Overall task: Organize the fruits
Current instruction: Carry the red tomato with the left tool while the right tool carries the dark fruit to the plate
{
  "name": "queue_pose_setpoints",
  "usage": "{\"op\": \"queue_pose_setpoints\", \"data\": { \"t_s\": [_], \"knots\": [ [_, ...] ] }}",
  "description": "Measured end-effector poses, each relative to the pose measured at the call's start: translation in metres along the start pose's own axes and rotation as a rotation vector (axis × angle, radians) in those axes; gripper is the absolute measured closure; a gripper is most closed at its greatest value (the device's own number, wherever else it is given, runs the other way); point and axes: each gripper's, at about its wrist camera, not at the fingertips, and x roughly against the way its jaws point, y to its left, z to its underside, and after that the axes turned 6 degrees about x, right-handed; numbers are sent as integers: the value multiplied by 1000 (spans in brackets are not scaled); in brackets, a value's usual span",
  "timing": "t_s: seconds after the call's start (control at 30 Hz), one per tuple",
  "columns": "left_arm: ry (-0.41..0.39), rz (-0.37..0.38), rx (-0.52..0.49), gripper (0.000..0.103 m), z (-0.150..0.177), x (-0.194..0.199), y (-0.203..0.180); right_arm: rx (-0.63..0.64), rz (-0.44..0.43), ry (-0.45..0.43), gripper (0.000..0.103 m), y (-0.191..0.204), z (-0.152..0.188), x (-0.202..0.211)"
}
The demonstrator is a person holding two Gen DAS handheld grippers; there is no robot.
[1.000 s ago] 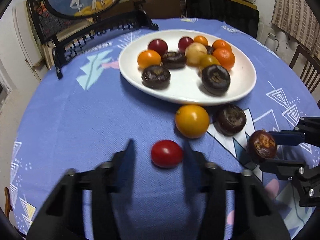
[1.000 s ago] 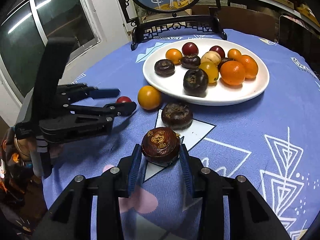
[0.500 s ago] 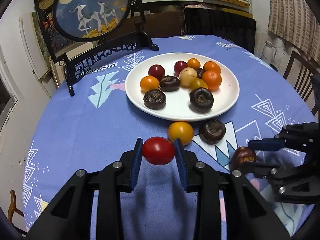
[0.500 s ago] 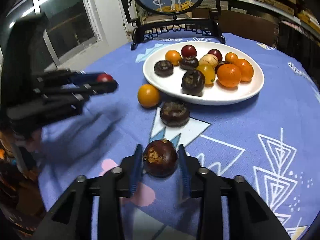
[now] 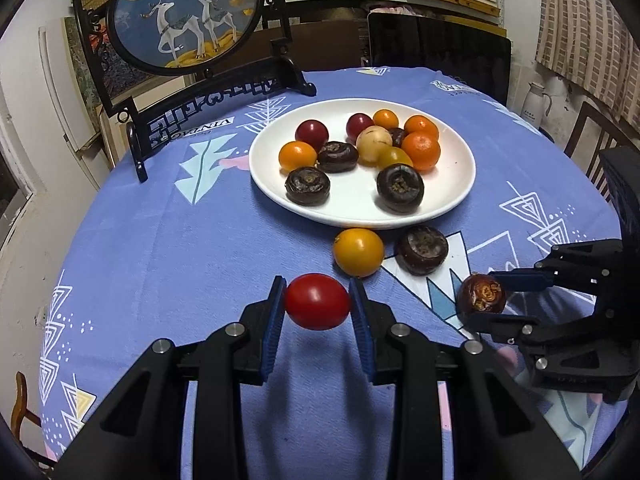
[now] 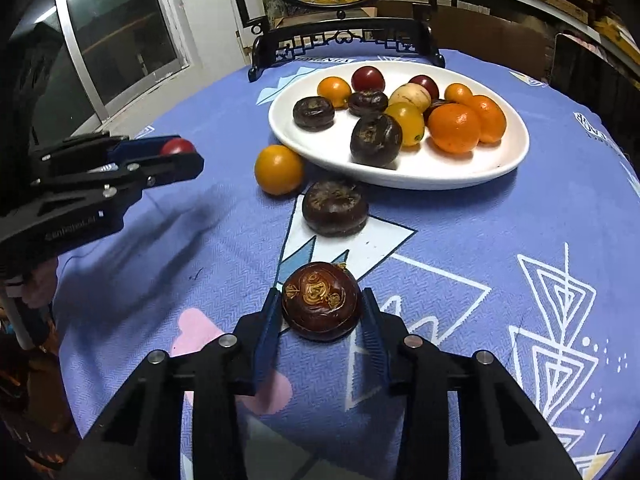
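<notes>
A round table [image 5: 168,240] under a blue patterned cloth fills both views. At upper centre sits a white plate [image 5: 456,184], already holding about a dozen fruits: oranges, red and yellow tomatoes, dark water chestnuts. Behind it, upper left in the left view, stands a deer screen [image 5: 180,12]. Judging by this, most of the sorting looks done; four fruits remain off the plate. Two lie on the cloth just below the rim: a yellow fruit [image 5: 358,252] and a dark chestnut [image 5: 421,249], close together. The left claw [image 5: 318,306], at lower centre, is clamped on a red tomato [image 5: 317,306] lifted clear of the cloth. The right claw [image 6: 320,308] has just been closing, its pads now gripping a carved chestnut [image 6: 321,306] low over the cloth. Both held fruits still need carrying to the plate.
</notes>
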Motion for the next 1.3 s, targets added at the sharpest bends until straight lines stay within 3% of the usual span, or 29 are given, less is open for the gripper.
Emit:
{"op": "queue_pose_setpoints", "data": {
  "t_s": [0.3,0.77,1.3],
  "knots": [
    [-32,6,0,72,-14,5,-5,2,-6,-78,63,-6,-6,31],
    [-138,-28,-31,72,-71,4,-25,-24,14,-216,63,-45,-46,68],
    [-102,-43,-16,72,-92,-32,-21,-22,43,-238,63,-64,-80,54]
  ]
}}
